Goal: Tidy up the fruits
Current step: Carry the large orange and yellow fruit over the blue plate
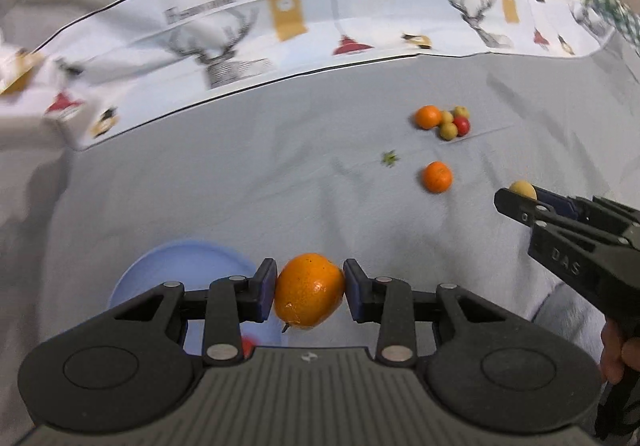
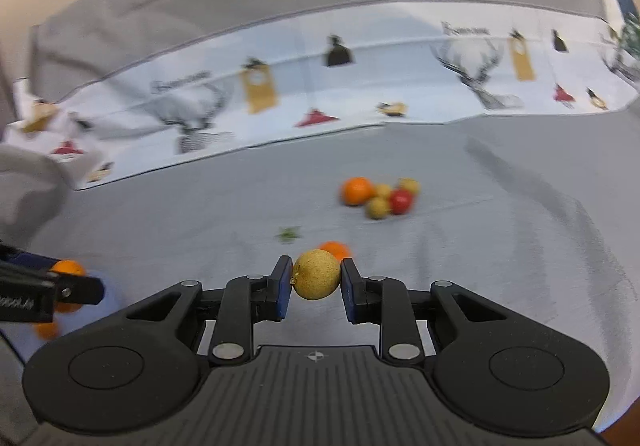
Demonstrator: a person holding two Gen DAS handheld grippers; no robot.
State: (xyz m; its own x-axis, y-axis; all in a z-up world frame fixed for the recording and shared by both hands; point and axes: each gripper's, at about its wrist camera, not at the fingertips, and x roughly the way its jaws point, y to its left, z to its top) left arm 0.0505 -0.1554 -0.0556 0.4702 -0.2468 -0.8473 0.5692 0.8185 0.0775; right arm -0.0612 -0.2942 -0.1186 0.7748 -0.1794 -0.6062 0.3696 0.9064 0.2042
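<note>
Here we are seeing the left gripper (image 1: 310,292) clamping an orange (image 1: 309,291), its blue pads pressing on both sides of the fruit; the right gripper (image 2: 316,280) is squeezing a small yellow-brown fruit (image 2: 317,275) in the same way, held clear of the grey cloth (image 2: 480,246). We are taking the cluster of fruit (image 1: 443,121) as our landmark: an orange with small yellowish fruits and one red one, all touching; nearer to us than that cluster a lone orange (image 1: 437,176) is lying on the cloth, and just beside it, to its left, a small green leafy scrap (image 1: 389,158); in the right wrist view this lone orange (image 2: 335,248) is peeking out just behind the held yellow-brown fruit. Well apart from the cluster, down to the left and under the left gripper, a pale blue bowl (image 1: 180,270) is sitting, with a red thing (image 1: 247,345) showing at its edge, too hidden for us to name; beyond the cluster a white patterned cloth (image 1: 320,26) with stags and lamps is running across the far side. A hand (image 1: 618,356) is gripping the right gripper's handle.
</note>
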